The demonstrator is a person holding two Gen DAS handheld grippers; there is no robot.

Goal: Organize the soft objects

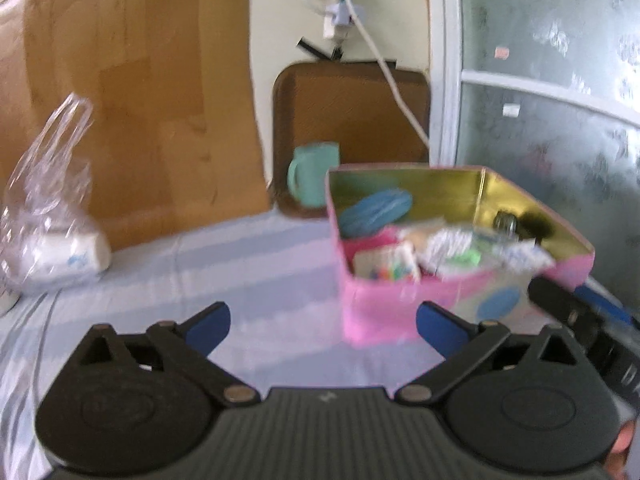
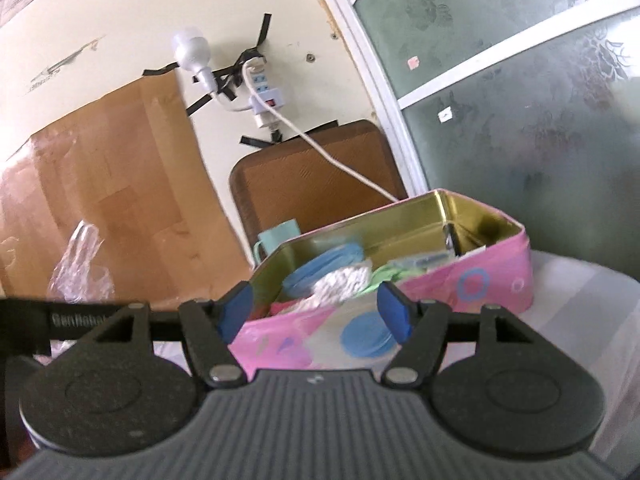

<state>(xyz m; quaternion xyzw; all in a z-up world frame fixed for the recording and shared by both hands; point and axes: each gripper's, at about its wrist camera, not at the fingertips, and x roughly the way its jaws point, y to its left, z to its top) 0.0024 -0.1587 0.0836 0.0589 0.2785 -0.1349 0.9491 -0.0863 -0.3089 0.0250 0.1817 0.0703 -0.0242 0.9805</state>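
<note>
Blue-padded left gripper (image 1: 323, 326) and right gripper (image 2: 316, 312) level, fingers spread empty, before pink tin (image 1: 460, 296).

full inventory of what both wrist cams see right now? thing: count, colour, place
tin box: 1, pink, gold inside, on the cloth, open
contents: several, mixed colours, blurred, in the tin
blue round item: 1, blue, in the tin, back left
mug: 1, teal, behind the tin
tray: 1, brown, against the wall
plastic bag: 1, clear, far left
cardboard: 1, brown, against the wall
power strip: 1, white, taped to the wall
left gripper: open, empty
right gripper: open, empty
</note>
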